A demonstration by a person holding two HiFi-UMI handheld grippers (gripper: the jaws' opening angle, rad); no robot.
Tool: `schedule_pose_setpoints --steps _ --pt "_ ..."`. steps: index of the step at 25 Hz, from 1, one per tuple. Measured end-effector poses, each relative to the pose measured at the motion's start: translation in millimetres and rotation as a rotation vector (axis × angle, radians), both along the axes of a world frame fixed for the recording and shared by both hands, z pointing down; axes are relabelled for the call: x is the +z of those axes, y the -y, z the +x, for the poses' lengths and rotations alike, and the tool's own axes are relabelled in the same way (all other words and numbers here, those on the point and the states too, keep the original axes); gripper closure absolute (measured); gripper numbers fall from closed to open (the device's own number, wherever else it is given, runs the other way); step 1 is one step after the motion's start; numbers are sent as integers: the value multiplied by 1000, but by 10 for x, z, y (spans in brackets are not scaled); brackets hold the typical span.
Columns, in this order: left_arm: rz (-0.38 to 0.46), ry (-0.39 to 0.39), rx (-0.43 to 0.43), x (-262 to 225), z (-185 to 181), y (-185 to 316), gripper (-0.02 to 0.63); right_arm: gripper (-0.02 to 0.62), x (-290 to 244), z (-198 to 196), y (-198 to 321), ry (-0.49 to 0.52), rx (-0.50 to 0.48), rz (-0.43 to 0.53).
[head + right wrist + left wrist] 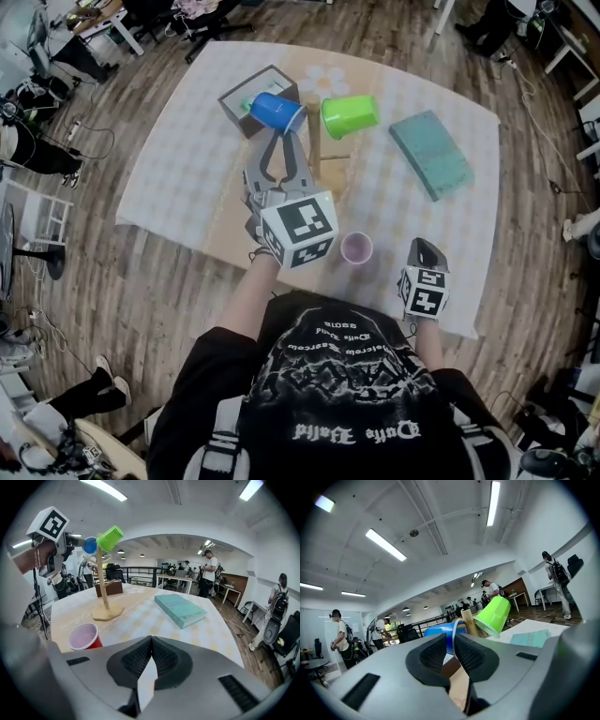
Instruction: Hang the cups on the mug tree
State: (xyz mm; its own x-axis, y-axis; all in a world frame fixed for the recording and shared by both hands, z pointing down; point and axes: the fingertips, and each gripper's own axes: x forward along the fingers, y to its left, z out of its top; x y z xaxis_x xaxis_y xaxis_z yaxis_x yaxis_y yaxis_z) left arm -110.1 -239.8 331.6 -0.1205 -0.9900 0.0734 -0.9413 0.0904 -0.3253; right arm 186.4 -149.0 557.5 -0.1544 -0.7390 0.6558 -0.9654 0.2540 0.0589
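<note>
Left hand-held gripper (451, 640) clamps the blue cup (276, 111) at the tree (315, 142); right hand-held gripper (150, 656) sits closed, empty; missing the peg could drop it.

Close right of your left claw (449, 641), clamped on the blue cup (277, 111), stand the mug tree (314, 141) and green cup (349, 115), with a brown box (239, 98) beyond. Ahead of your right claw (151, 640), tabletop (140, 606) lies open between red cup (83, 637) and teal book (180, 610).

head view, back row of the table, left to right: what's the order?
blue plastic cup → wooden mug tree → green plastic cup → flat teal book
</note>
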Motion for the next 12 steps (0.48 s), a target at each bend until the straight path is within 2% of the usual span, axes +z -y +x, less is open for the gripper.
schedule_pose_setpoints --steps 4,12 --pt "-9 -36 32 61 57 -41 543 586 32 -138 -25 93 -22 -33" --pt "-23 -101 86 172 171 -199 537 574 3 -459 -41 363 -37 -120"
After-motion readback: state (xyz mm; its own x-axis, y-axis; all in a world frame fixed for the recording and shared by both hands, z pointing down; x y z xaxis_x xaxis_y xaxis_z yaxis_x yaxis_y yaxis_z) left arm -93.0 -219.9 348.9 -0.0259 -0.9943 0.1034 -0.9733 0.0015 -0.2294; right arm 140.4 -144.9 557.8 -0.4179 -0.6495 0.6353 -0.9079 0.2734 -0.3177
